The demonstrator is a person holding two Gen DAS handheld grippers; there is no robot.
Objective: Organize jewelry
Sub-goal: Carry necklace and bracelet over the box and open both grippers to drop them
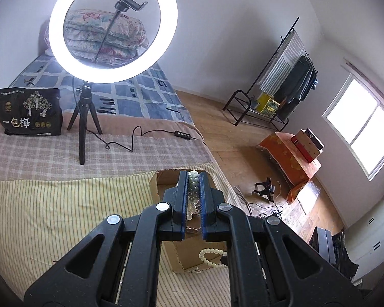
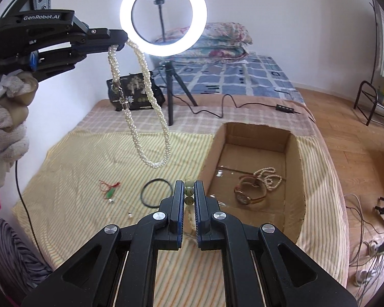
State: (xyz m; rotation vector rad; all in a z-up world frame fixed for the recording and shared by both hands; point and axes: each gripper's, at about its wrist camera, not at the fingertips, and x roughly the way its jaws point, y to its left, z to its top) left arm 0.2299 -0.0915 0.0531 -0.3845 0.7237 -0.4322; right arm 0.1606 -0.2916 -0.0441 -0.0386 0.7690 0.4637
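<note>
1. Broadly, the bed with the yellow striped cover serves as the work surface, so loose pieces lie spread where both grippers can reach.
2. Set at the bed's right edge, the open brown cardboard box looks like the collecting place: a brown-strapped wristwatch and a thin string of small pearls already lie inside.
3. Held high by a gloved hand, the left gripper has its fingers clamped on the long twisted white pearl necklace, which hangs clear of the cover, probably so it will not drag or tangle.
4. Lower down, the right gripper has its fingers closed on a pale green beaded bracelet, just beside the box's near left wall.
5. Not yet collected: a thin black ring-shaped bangle and a small green pendant on red cord on the cover.
</note>
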